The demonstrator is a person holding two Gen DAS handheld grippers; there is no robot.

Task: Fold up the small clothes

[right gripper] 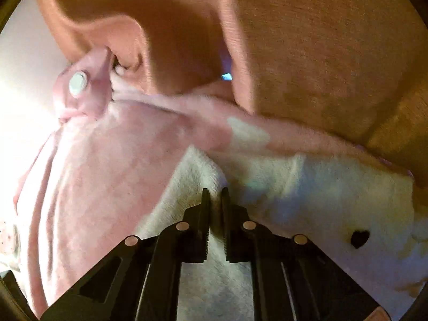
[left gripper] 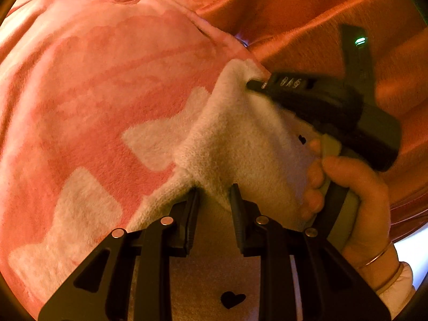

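A small white fleece garment (left gripper: 235, 139) with black hearts (left gripper: 232, 299) lies on a pink blanket (left gripper: 101, 85) with white patches. My left gripper (left gripper: 215, 190) has its jaws a finger-width apart around a bunched fold of the white garment. My right gripper (left gripper: 251, 84) shows in the left wrist view, pinching the garment's far corner. In the right wrist view my right gripper (right gripper: 215, 192) is shut on a ridge of the white garment (right gripper: 307, 187), and a black heart (right gripper: 359, 238) shows at the right.
Orange-brown cushions (left gripper: 307, 13) rise behind the blanket and also fill the top of the right wrist view (right gripper: 321, 40). A pink fabric piece with a white snap button (right gripper: 77, 84) lies at the left. A person's hand (left gripper: 355, 195) holds the right gripper.
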